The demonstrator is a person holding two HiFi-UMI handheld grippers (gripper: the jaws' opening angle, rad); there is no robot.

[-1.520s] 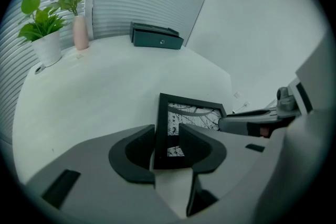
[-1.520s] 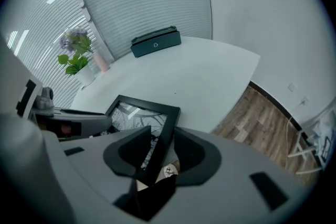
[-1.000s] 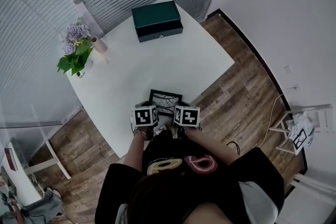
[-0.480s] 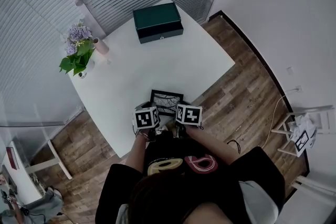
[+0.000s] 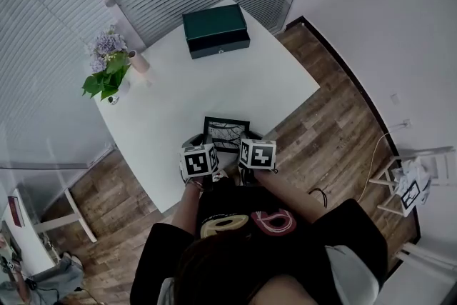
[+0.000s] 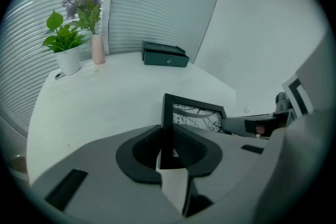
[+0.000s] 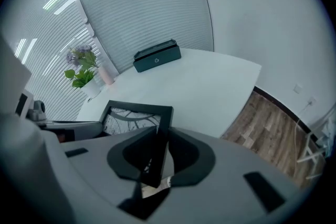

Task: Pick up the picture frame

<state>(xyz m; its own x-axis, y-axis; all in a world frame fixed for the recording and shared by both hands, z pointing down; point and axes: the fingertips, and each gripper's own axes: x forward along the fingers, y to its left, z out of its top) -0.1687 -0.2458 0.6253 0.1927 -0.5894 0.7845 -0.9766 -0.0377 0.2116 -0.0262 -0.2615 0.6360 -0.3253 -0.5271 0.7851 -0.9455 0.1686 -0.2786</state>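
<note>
The black picture frame with a branch print is near the front edge of the white table, held a little above it. My left gripper is shut on the frame's left side bar, its jaws having just closed on it. My right gripper is shut on the right side bar, its jaws also having just closed. In the left gripper view the frame stands up between the jaws of the left gripper. The right gripper shows the frame the same way.
A dark green box sits at the table's far side. A potted plant and a pink vase stand at the far left corner. Wooden floor lies to the right, with a white stool beyond.
Both grippers have risen slightly with the frame pinched between them. The frame has come up off the table and sits a bit farther from the front edge.
</note>
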